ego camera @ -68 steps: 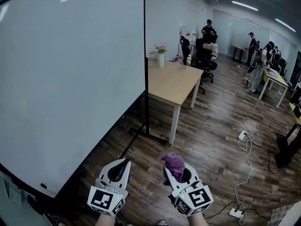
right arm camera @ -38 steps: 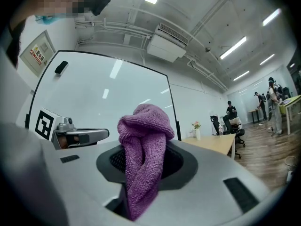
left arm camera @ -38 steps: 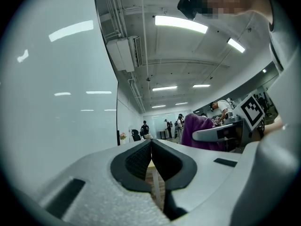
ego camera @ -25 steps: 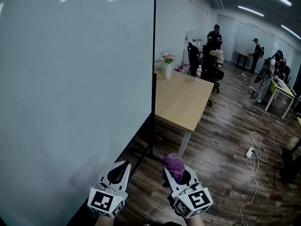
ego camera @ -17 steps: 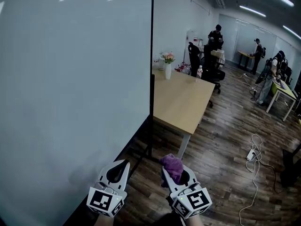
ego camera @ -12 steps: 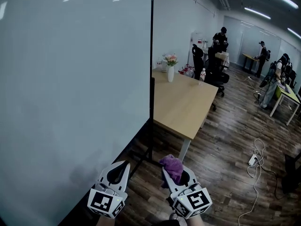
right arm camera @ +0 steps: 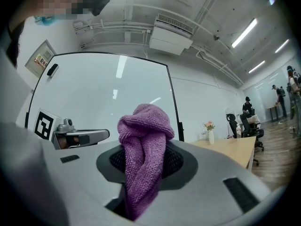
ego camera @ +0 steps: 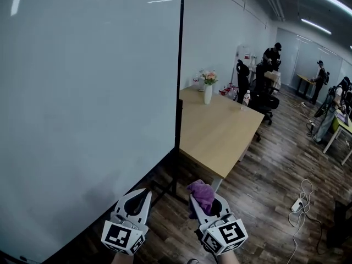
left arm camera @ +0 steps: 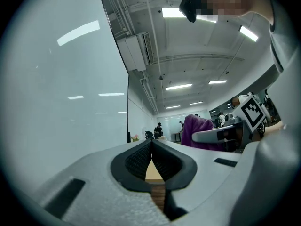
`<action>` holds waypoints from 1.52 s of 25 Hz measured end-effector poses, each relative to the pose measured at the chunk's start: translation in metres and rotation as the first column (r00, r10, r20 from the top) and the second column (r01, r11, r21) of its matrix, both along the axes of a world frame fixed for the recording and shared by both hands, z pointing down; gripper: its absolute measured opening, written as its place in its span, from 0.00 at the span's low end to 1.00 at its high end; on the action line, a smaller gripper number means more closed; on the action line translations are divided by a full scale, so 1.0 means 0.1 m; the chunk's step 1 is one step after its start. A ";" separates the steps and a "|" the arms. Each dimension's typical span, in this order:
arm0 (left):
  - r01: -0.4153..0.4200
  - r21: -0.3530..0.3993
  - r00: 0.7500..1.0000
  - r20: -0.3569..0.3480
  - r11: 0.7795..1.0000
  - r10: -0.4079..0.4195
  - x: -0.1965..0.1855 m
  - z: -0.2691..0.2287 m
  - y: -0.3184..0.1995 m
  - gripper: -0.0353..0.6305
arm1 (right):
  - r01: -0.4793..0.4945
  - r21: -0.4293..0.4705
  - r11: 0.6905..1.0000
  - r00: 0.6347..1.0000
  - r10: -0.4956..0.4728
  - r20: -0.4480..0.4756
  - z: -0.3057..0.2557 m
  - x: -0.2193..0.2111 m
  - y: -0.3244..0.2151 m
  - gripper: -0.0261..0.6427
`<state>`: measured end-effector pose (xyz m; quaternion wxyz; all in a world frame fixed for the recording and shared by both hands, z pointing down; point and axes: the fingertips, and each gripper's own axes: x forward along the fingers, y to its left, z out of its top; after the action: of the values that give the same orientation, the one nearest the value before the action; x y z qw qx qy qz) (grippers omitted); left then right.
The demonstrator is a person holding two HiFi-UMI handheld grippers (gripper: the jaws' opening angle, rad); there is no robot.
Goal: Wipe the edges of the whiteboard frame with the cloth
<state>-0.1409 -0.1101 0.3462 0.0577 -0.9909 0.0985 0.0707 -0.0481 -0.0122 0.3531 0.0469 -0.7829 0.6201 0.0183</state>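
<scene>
Purple terry cloth (ego camera: 201, 191) pinched in your right gripper (ego camera: 205, 203), bunched above its tips. Your left gripper (ego camera: 144, 193) pressed together, empty. Both low, clear of the big black-framed whiteboard (ego camera: 88, 103) at left.

bench (ego camera: 220, 136): vase (ego camera: 208, 94) at its far end | floor (ego camera: 264, 186), wood: whiteboard (ego camera: 82, 120) stands at my left, power strip (ego camera: 297, 204) with cable at my right

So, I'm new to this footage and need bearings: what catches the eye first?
The big whiteboard fills the left half. A wooden table stands past it. Low in front, the right gripper pinches a purple cloth; the left gripper beside it is shut and empty.
</scene>
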 end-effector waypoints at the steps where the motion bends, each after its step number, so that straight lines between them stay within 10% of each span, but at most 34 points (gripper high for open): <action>1: 0.013 0.000 1.000 -0.001 1.000 -0.013 0.04 -0.01 0.00 0.08 | 0.012 0.000 1.000 1.000 -0.012 -0.001 -0.01 0.06 -0.01 0.21; 20: 0.215 -0.001 0.977 -0.005 0.977 -0.215 0.53 0.00 0.32 0.08 | 0.209 -0.011 0.978 0.978 -0.209 -0.013 0.02 0.72 0.15 0.21; 38: 0.239 0.016 0.971 0.002 0.971 -0.239 1.01 -0.03 0.02 0.08 | 0.246 -0.001 0.969 0.969 -0.246 -0.010 0.01 1.16 -0.19 0.21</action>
<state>-0.0398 -0.1079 0.3435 0.0736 -0.9716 0.2163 0.0620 0.0679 -0.0314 0.3544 0.0458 -0.6999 0.7126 0.0163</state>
